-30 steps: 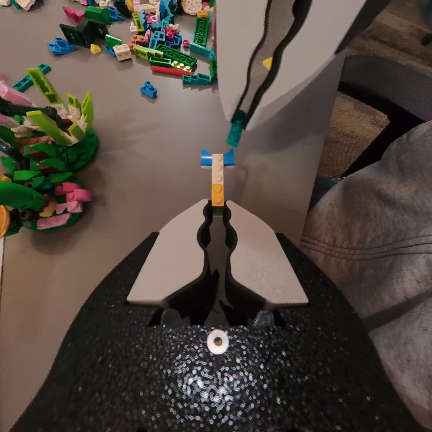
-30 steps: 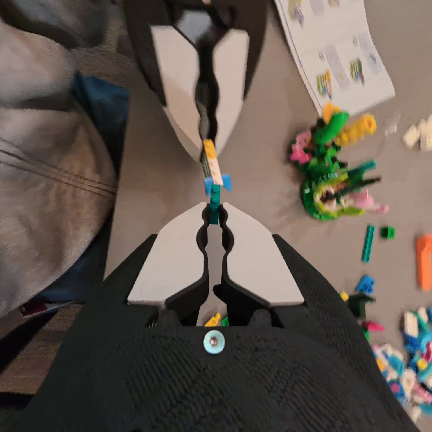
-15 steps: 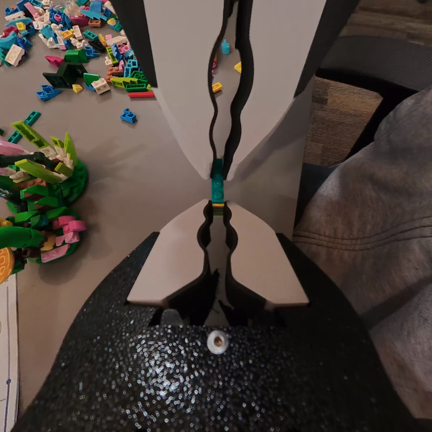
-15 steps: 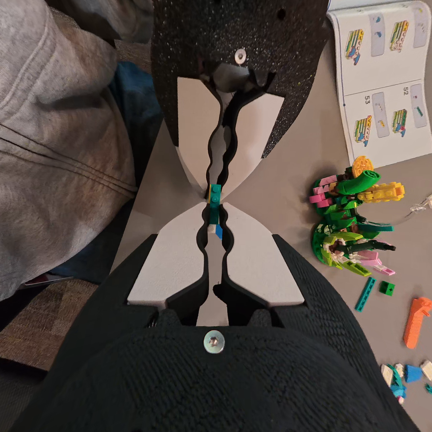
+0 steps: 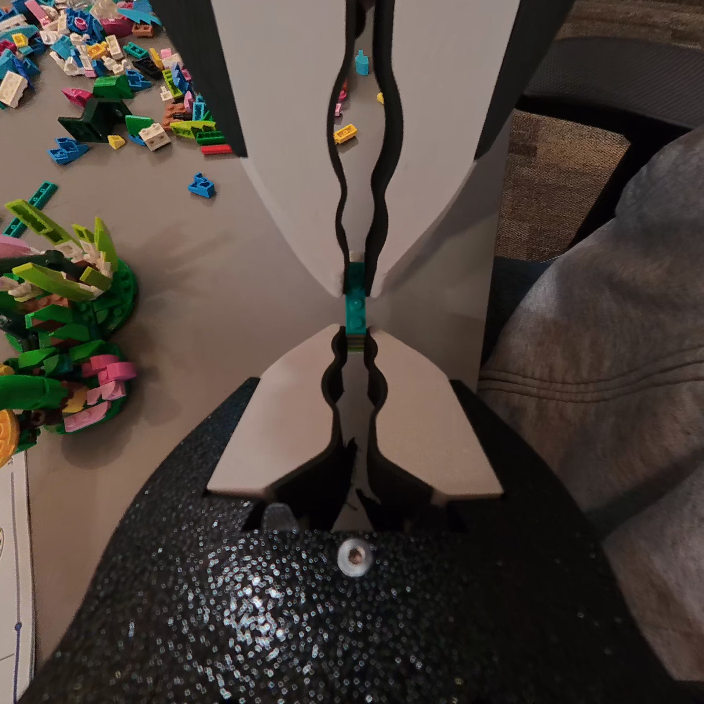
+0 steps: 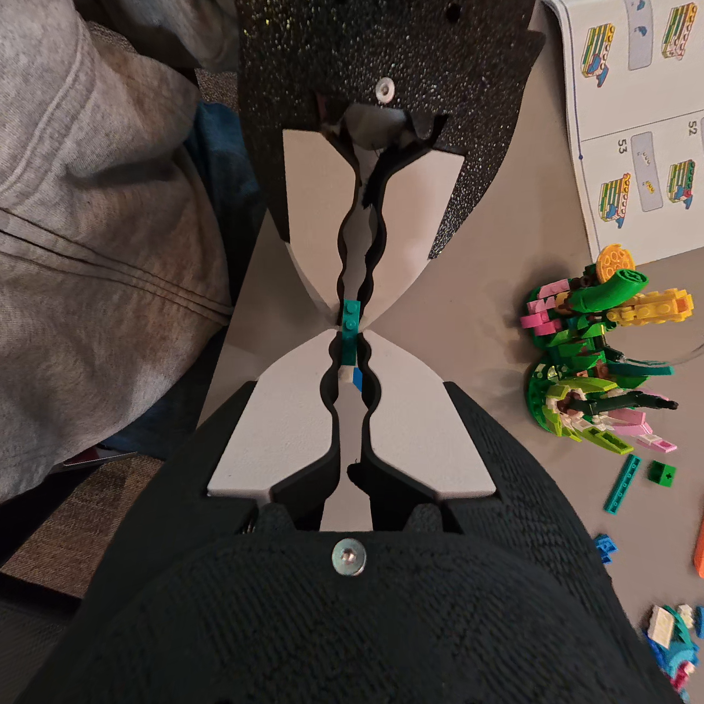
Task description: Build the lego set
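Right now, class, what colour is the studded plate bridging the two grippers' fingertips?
Teal; the studded plate shows best in the left wrist view.

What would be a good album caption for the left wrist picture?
Two grippers meet tip to tip, left and right, both pinching one teal brick strip.

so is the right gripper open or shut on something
Shut on the teal plate: the right gripper has both fingertips pressed against its sides, the plate reaching into the left gripper opposite.

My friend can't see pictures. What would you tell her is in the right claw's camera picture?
Two claws meet tip to tip over a grey table, both pinching a thin teal brick strip between them. A green and pink brick flower model and an open instruction booklet lie to the right.
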### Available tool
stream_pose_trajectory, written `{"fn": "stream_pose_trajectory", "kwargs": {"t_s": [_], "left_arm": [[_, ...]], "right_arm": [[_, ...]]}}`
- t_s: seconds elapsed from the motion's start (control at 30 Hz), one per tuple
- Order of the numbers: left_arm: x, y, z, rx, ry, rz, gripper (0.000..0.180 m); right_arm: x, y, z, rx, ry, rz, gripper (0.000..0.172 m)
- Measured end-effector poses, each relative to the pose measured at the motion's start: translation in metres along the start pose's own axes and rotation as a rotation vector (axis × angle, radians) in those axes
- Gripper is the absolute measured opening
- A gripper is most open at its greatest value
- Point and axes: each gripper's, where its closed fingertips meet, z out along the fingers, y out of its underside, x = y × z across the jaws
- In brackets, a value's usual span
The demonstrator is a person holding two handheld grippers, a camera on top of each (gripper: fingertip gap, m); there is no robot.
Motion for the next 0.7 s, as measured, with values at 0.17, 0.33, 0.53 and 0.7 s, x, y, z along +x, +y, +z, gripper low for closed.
{"fn": "stream_pose_trajectory", "kwargs": {"t_s": [0.17, 0.33, 0.53, 0.7], "left_arm": [[0.0001, 0.0001, 0.0006, -0.001, 0.0, 0.001, 0.008], [-0.001, 0.0006, 0.0011, -0.005, -0.009, 0.001, 0.008], [-0.0005, 0.0004, 0.0012, 0.0, -0.001, -0.007, 0.008], [-0.0006, -0.0006, 0.001, 0.012, 0.003, -0.013, 0.008]], "right_arm": [[-0.0001, 0.0014, 0.0, -0.005, -0.006, 0.021, 0.006], [0.0006, 0.0022, 0.0006, -0.013, -0.005, 0.051, 0.006], [0.0009, 0.0019, 0.0008, -0.013, -0.003, 0.05, 0.006], [0.0013, 0.0006, 0.0004, -0.004, -0.002, 0.056, 0.006]]}}
